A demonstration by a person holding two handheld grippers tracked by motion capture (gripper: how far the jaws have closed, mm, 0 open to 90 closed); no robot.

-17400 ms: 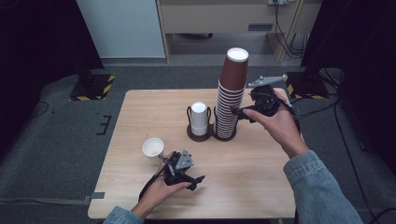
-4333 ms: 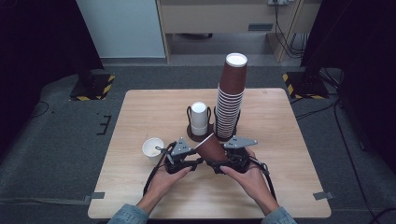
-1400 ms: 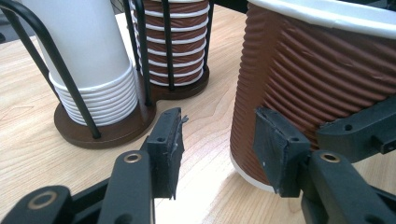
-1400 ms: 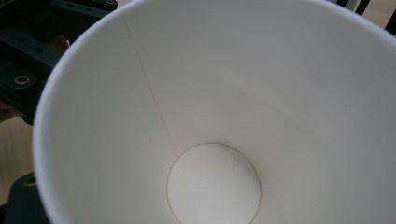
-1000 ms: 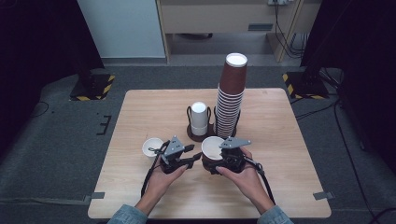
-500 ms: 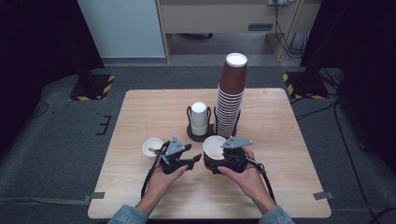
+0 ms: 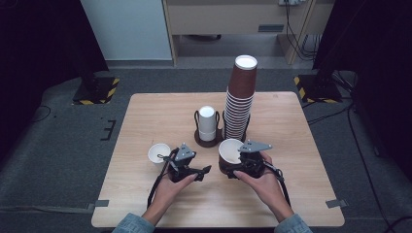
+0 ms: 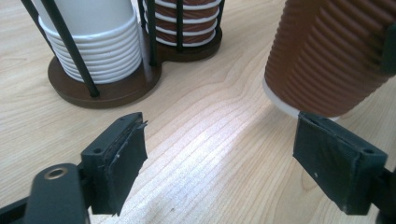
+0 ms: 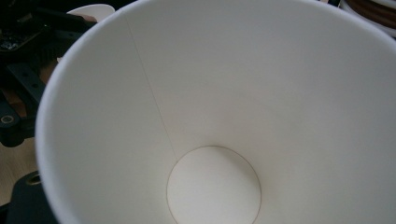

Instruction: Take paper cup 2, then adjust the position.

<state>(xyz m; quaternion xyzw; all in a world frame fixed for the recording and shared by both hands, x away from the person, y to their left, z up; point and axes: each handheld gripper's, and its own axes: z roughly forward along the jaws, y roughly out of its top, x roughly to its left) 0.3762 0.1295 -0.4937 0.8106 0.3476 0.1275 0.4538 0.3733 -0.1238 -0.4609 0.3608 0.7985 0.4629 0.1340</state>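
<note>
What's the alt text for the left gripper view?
Two open black gripper jaws of the left gripper frame bare light wooden tabletop, nothing between them. A ribbed brown paper cup sits beyond the right-hand jaw; behind, a dark wire-posted cup holder carries stacked white paper cups.

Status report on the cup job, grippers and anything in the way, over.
Left gripper just opened, nothing between jaws. Right gripper shut on brown cup. Small white cup beside left gripper, path clear.

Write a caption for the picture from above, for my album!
Right claw holds a brown cup; left claw open beside it, near a white cup.
</note>
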